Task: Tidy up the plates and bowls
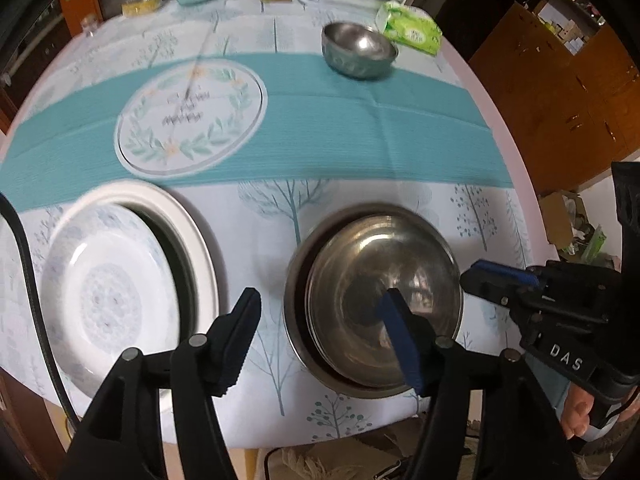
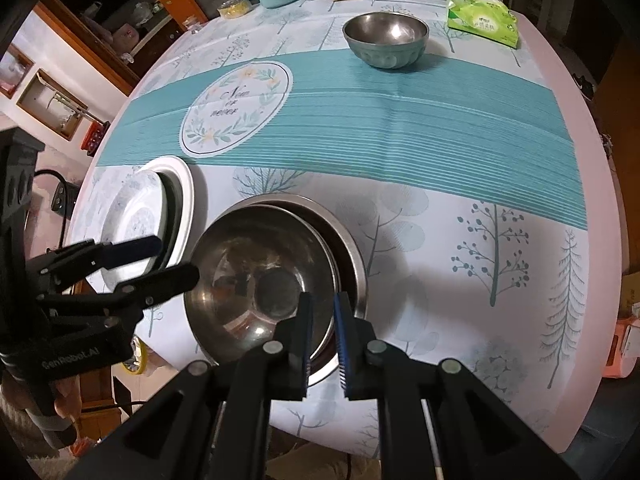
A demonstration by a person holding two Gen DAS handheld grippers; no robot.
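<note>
Three bowls (image 2: 272, 276), two plates (image 2: 138, 216)

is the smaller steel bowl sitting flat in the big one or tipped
Tipped: the smaller steel bowl leans off-centre inside the big steel bowl, its rim raised on one side.

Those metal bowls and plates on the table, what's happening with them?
A person is tidying dishes with a hand-held tool in each hand. The right tool pinches the rim of a steel bowl nested in a larger steel bowl. The left tool hangs open above them, holding nothing. Two plates sit stacked alongside, and a small bowl waits across the table.
</note>
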